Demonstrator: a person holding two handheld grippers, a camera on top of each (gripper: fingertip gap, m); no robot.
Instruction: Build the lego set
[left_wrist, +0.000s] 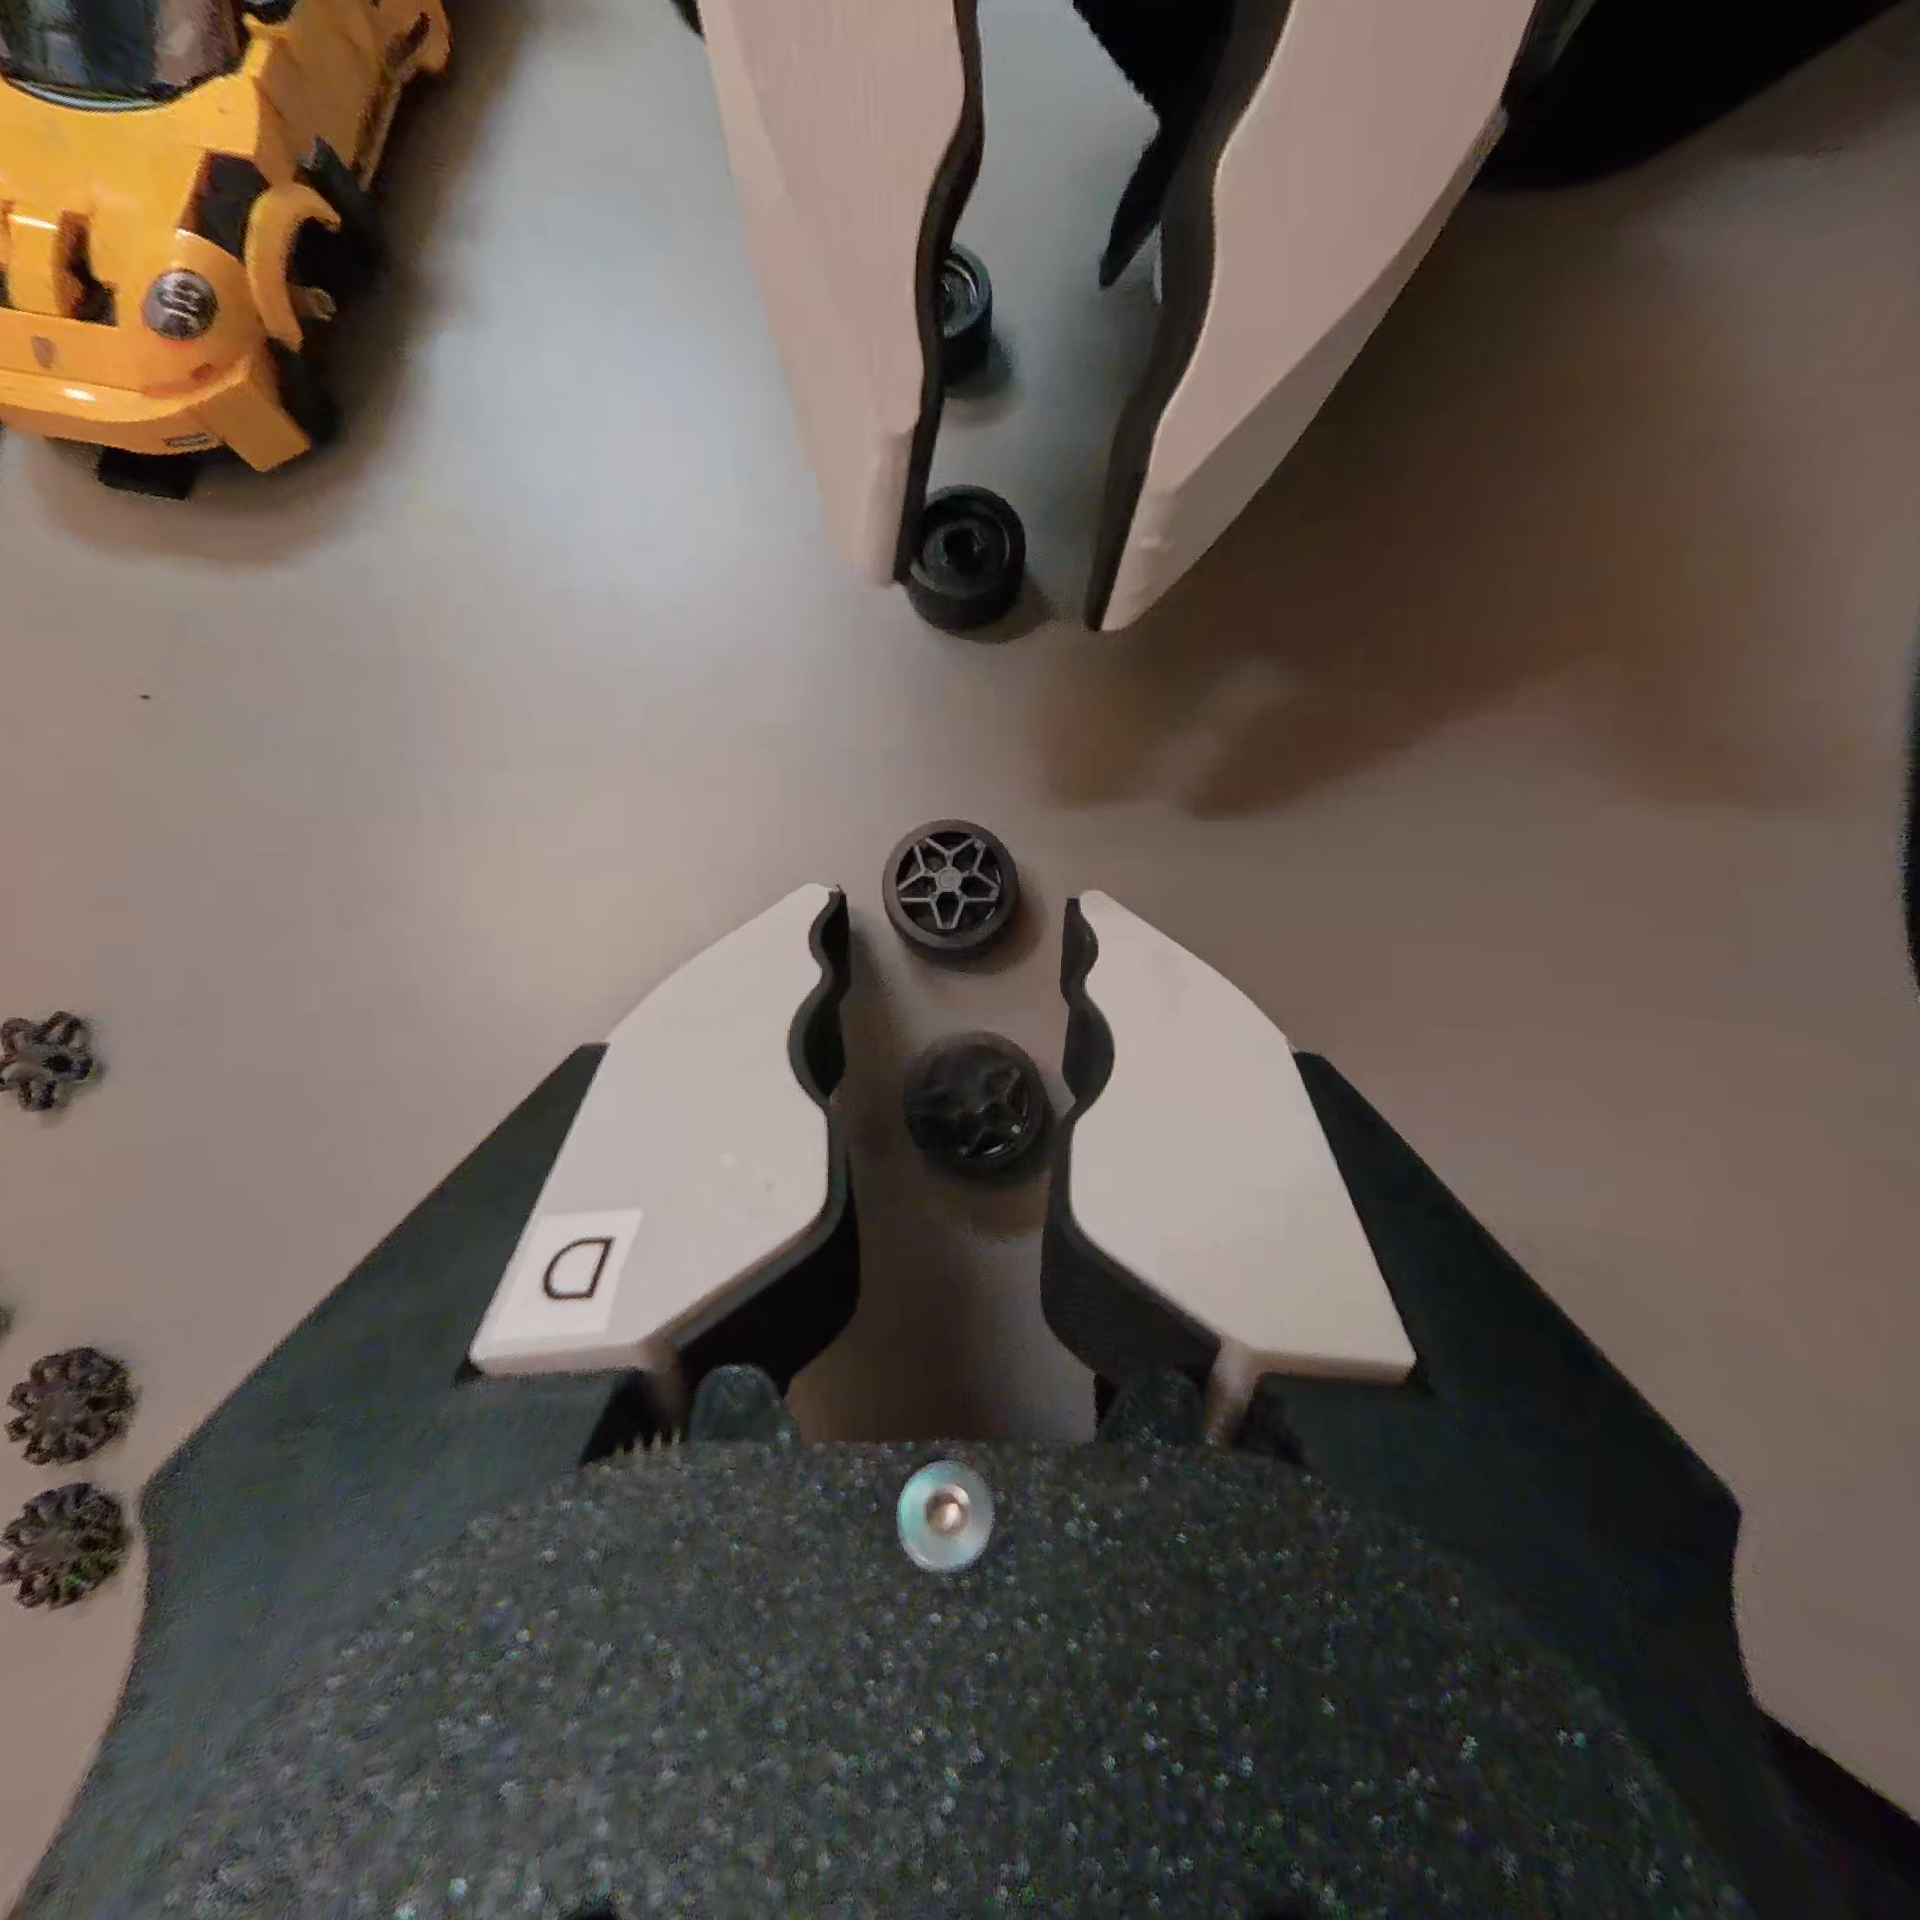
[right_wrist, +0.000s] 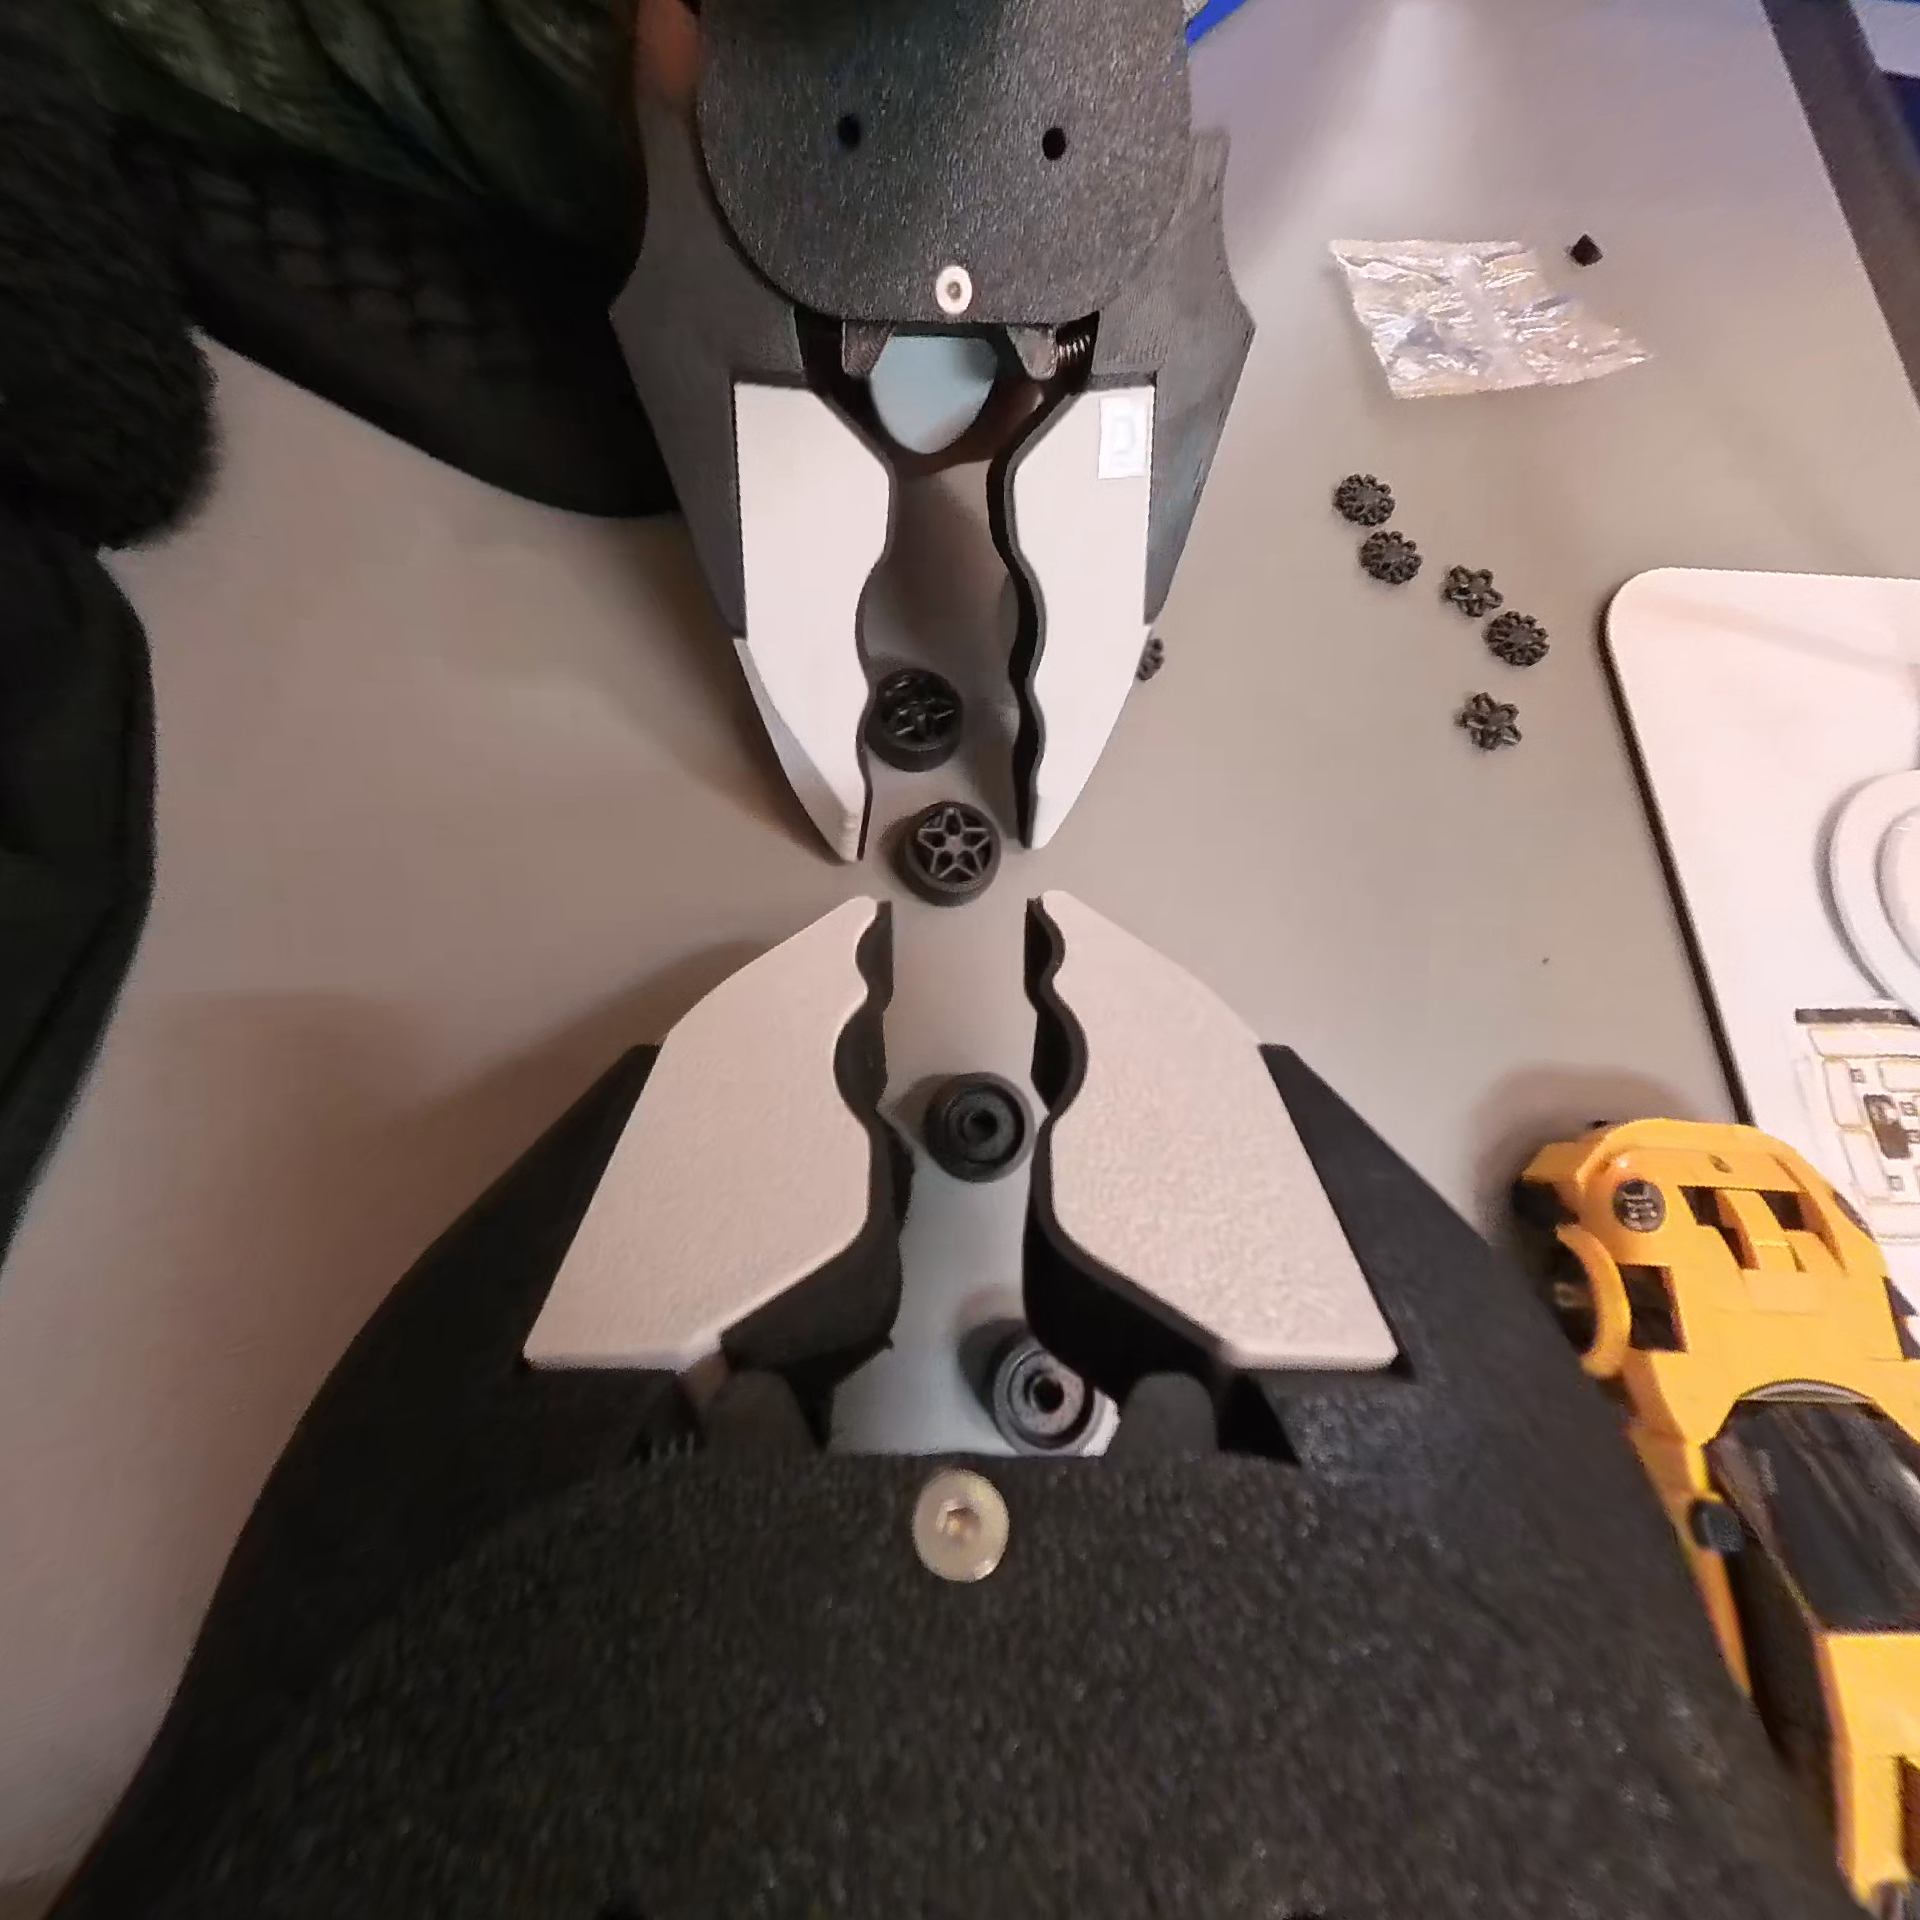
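Several small black wheels lie in a line on the grey table (left_wrist: 416, 727). My left gripper (left_wrist: 956, 914) is open and low over the table. A star-spoked wheel (left_wrist: 951, 894) lies at its fingertips and a second wheel (left_wrist: 977, 1107) lies loose between its fingers. My right gripper (right_wrist: 958, 920) faces it tip to tip and is open. One wheel (right_wrist: 971, 1127) lies loose between its fingers and another (right_wrist: 1039, 1392) lies near its base. The right gripper (left_wrist: 1003, 592) also shows in the left wrist view. The yellow Lego car (left_wrist: 156, 260) stands to one side.
Several black flower-shaped rim inserts (right_wrist: 1455, 613) lie beside the left gripper. A clear plastic bag (right_wrist: 1475, 312) lies farther off. A white tray (right_wrist: 1714, 748) holding a printed sheet sits beyond the car (right_wrist: 1766, 1403). A person's dark sleeve (right_wrist: 260, 260) is behind the left gripper. Left tips to right tips: about 5 centimeters.
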